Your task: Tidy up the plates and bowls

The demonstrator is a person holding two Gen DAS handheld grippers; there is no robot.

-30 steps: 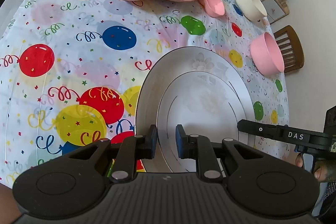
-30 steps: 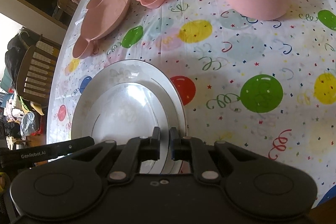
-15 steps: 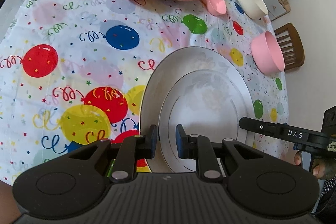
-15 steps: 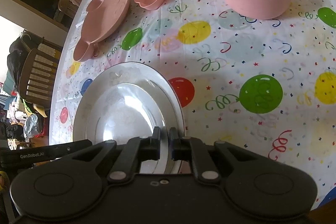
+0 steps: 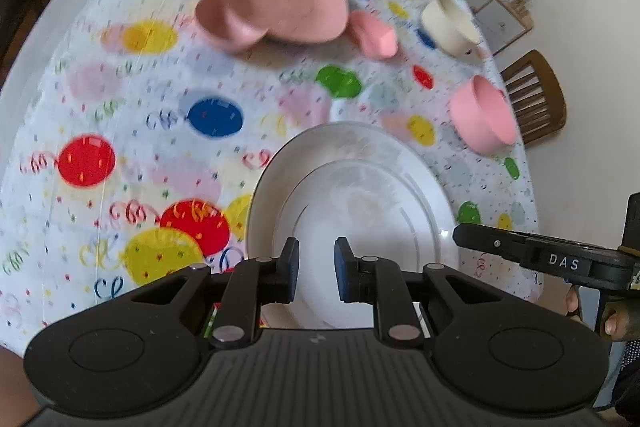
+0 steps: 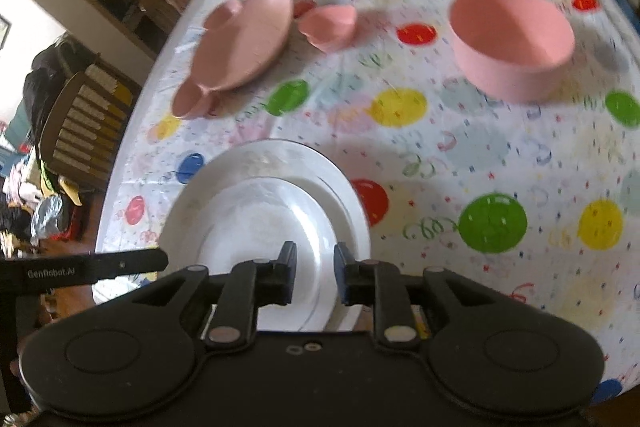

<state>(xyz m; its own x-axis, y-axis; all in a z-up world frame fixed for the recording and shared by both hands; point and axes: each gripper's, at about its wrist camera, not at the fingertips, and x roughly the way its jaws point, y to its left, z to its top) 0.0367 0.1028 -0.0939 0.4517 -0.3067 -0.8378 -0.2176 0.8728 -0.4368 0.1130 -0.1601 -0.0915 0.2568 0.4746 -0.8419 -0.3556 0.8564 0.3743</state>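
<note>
White plates (image 5: 360, 187), two stacked, smaller atop larger, on tabletop (image 5: 120, 87) directly ahead of both claws: likely ceramic, heavy, stiff, glossy-slick, breakable; grip at rim.
Pink bowl (image 6: 512, 39), far ahead, right of right claw (image 6: 315, 277): probably light; take by wall.
Left claw (image 5: 316, 273): parted, empty. Right claw: parted, empty.
</note>
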